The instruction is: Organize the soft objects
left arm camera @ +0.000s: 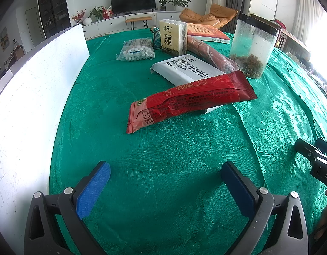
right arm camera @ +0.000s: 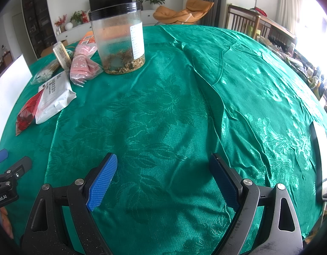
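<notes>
Green damask cloth covers the table, creased toward my right side. A white board stands upright along its left edge.

Step in hand, as I judge it: nothing is gripped yet, so this is the approach before a first pick. My left hand-held gripper hovers low over bare cloth with its blue pads spread wide and nothing between them. My right hand-held gripper is likewise spread and empty, over an open stretch well apart from the goods.

Items, largest to smallest:
- Clear plastic jar with a black lid, upright, with dried bits at the bottom. Rigid; probably not one of the task's soft things.
- Red book, flat behind the cluster.
- White pack of cleaning wipes, flat, soft-sided.
- Red snack packet, nearest my left pads, one end propped on the wipes pack, the other on the cloth. The film is crinkled and likely slippery.
- Pink flowered roll in clear wrap, beside the jar.
- Yellow tissue pack, standing upright.
- Bag of white balls.

Next move, in my view: advance the left pads to the red packet and close across its narrow width near the middle.
</notes>
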